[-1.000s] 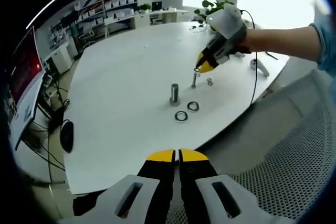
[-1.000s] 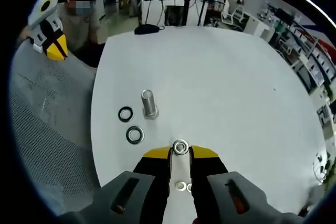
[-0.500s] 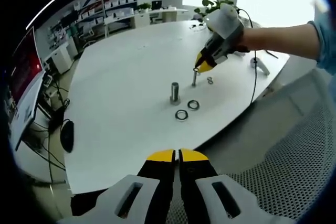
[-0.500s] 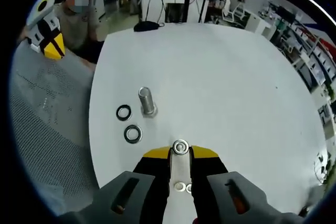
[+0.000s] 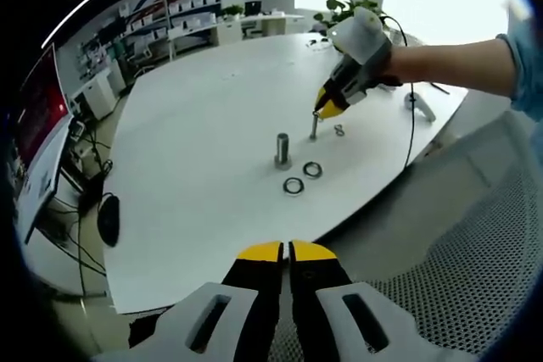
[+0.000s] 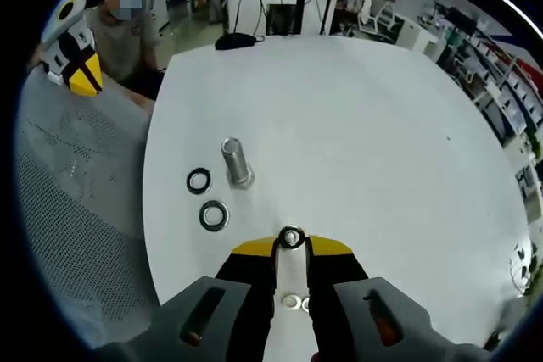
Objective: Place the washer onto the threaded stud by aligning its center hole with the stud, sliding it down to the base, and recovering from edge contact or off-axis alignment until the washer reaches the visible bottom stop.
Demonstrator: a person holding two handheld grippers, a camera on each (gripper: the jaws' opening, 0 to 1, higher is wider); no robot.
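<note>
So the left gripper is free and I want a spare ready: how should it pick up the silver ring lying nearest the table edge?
Take the silver ring by its rim, coming straight down, one jaw in the hole, one outside. It lies flat on the table, so a sideways approach probably finds nothing to pinch.

The right hand-held gripper [image 5: 333, 106] has yellow tips on black jaws and a pale grey body with a thin black cable; the left hand-held gripper [image 5: 287, 252] matches. The sleeve [image 5: 524, 65] is blue.
</note>
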